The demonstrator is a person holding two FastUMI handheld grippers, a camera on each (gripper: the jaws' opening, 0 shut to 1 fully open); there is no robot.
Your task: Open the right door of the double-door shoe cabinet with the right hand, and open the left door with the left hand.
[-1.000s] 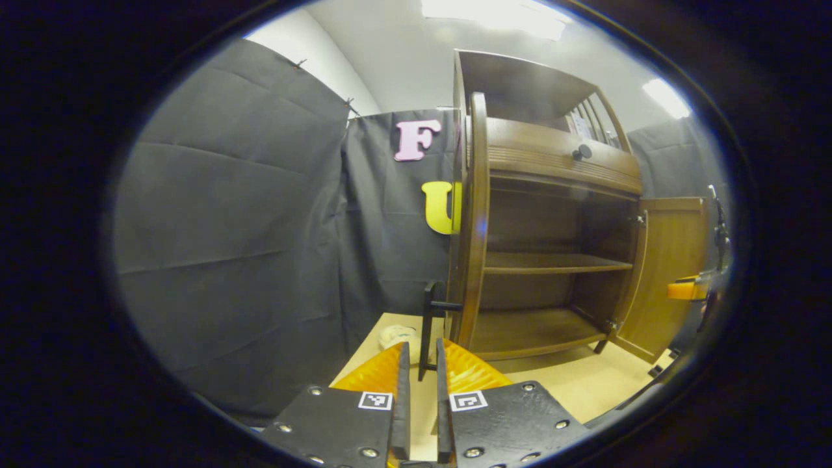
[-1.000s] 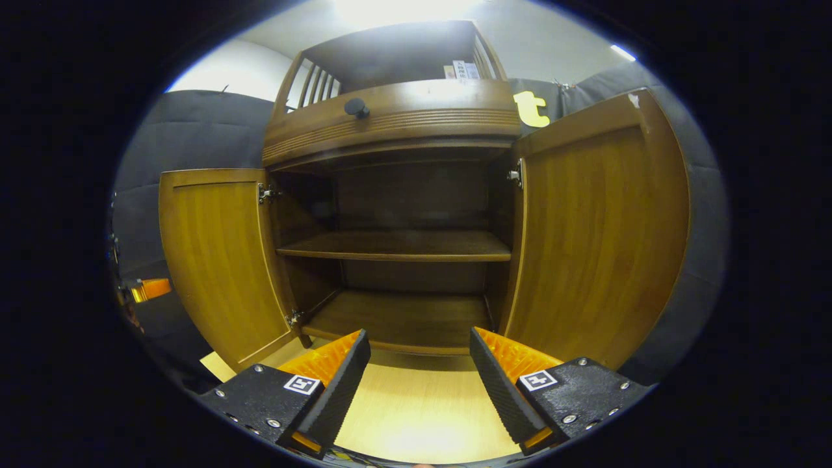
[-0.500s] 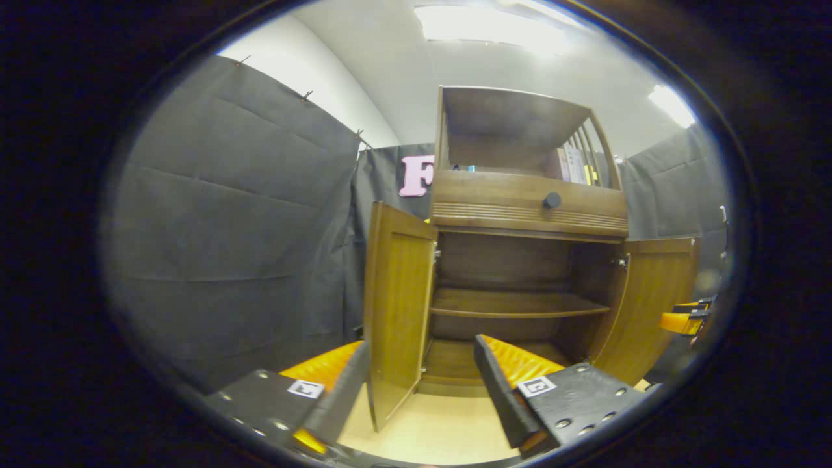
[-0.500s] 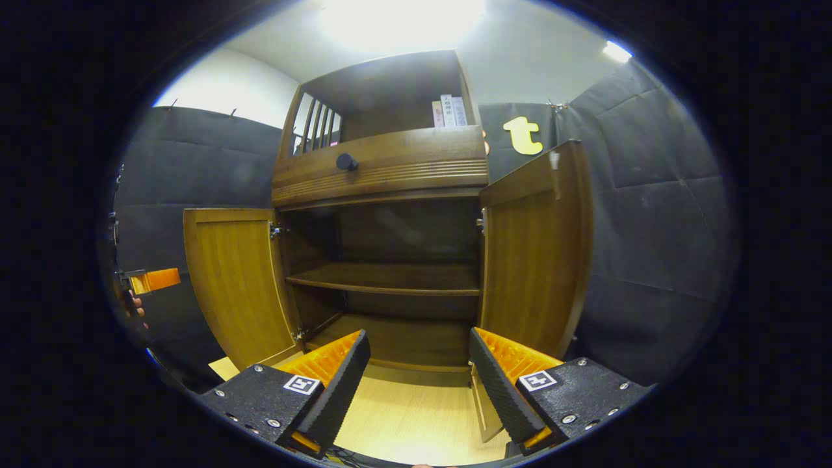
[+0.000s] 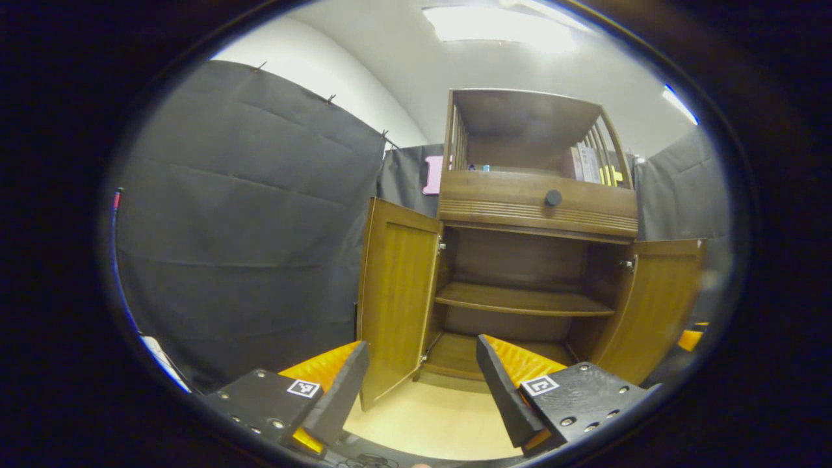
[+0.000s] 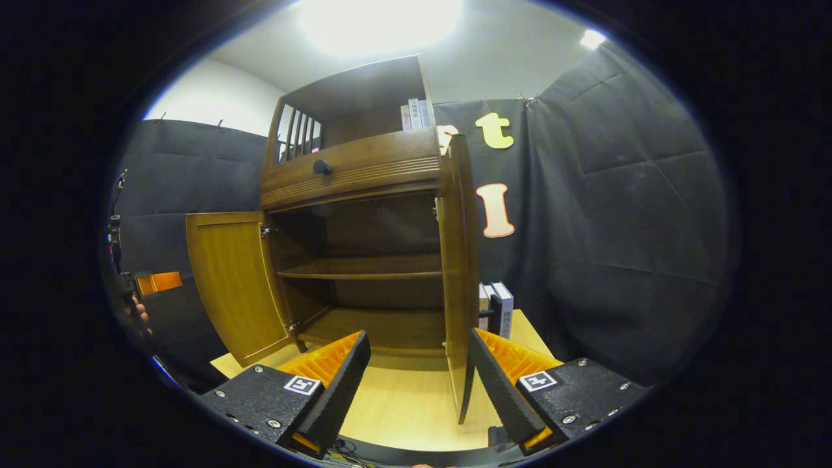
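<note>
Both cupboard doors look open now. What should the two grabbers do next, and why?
Probably just draw both grabbers back and stop. The left door and the right door both stand swung out from the shoe cabinet, with its shelves showing. The left gripper and the right gripper are open and hold nothing, so nothing seems left to pull.

The left gripper point(image 5: 419, 390) is sitting low in the left gripper view with its two black-padded fingers point(image 5: 338, 393) spread wide apart, gripping nothing. The right gripper point(image 6: 419, 383) is showing the same pose at the bottom of the right gripper view, fingers parted. At that view's far left edge, a hand point(image 6: 138, 316) is holding the other gripper's orange body.
</note>
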